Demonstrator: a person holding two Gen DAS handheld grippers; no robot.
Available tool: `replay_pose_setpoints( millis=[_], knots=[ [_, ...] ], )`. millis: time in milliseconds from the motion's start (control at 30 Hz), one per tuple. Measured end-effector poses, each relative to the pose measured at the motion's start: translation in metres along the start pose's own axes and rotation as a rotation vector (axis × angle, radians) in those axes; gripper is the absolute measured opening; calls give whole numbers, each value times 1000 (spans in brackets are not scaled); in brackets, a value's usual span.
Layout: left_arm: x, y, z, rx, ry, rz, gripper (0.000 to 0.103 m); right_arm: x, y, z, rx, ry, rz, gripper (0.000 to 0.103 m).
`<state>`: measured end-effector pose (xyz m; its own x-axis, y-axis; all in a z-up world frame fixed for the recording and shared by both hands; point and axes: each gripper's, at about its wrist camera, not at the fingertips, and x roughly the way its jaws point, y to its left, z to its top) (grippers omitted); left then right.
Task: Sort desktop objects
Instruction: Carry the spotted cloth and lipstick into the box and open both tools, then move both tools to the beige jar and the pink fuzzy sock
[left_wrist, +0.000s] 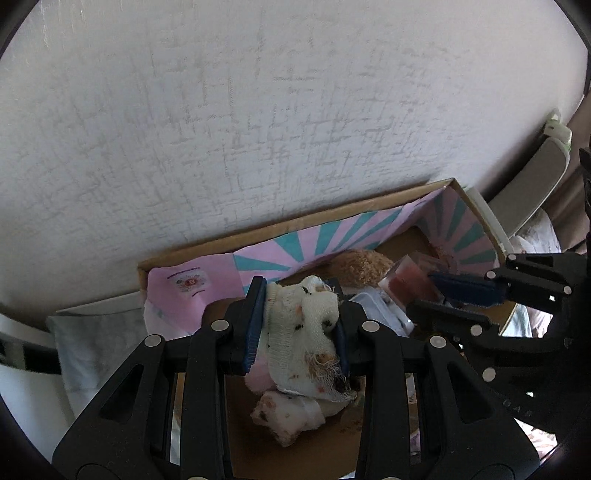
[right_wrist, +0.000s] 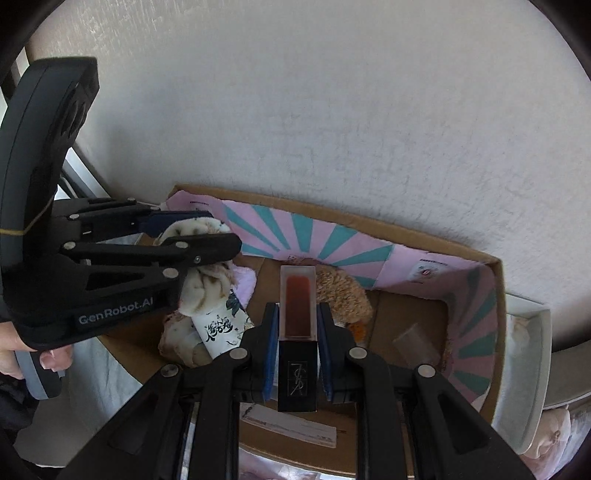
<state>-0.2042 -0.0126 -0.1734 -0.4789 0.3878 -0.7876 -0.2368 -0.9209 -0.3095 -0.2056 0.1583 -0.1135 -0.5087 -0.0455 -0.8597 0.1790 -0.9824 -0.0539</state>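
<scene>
My left gripper (left_wrist: 298, 325) is shut on a white spotted cloth bundle (left_wrist: 310, 332) and holds it above an open cardboard box (left_wrist: 295, 221) lined pink and teal. It also shows in the right wrist view (right_wrist: 192, 236), where the cloth (right_wrist: 207, 280) hangs below it. My right gripper (right_wrist: 297, 350) is shut on a red lip gloss tube with a black cap (right_wrist: 297, 317), held over the same box (right_wrist: 495, 295). In the left wrist view the right gripper (left_wrist: 443, 295) holds the tube (left_wrist: 406, 280) at the right.
In the box lie a brown plush toy (right_wrist: 340, 291), a white tube with dark print (right_wrist: 221, 328), a pink item (right_wrist: 245, 284), a clear packet (right_wrist: 415, 343) and a flat white card (right_wrist: 291, 424). A textured white wall stands behind. A white tray edge (right_wrist: 535, 369) sits to the right.
</scene>
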Motion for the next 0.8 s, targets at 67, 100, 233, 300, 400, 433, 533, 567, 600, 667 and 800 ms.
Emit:
replay_pose_setpoints(
  millis=[67,100,233,300,400,433,533,567,600,667,800],
  knots=[
    [1,2,1,-7,4,-4,29,0,1,-1,-3,3,10,19],
    [1,2,2,-13,9,-10,30,1,1,-1,-4,6,21,19],
    [4,7,5,-80,41,-59,76,-3,-4,-3,25,5,107,44],
    [-3,8,4,-86,2,-63,103,-11,-9,-6,46,-22,128,76],
    [-12,9,2,-82,-12,-57,103,-21,-17,-10,67,-45,127,76],
    [-13,9,2,-79,-11,-43,103,-23,-19,-11,71,-47,117,76],
    [-20,8,1,-73,-14,-12,103,-30,-22,-15,74,-54,105,76],
    [-23,8,1,-75,-17,-10,103,-31,-23,-17,75,-56,101,76],
    [-25,7,0,-77,-19,-10,103,-32,-23,-18,74,-57,96,76],
    [-31,5,-2,-80,-25,-9,103,-36,-23,-21,67,-59,87,76],
    [-44,-5,-6,-73,-32,-2,103,-50,-21,-24,46,-69,70,76]
  ],
)
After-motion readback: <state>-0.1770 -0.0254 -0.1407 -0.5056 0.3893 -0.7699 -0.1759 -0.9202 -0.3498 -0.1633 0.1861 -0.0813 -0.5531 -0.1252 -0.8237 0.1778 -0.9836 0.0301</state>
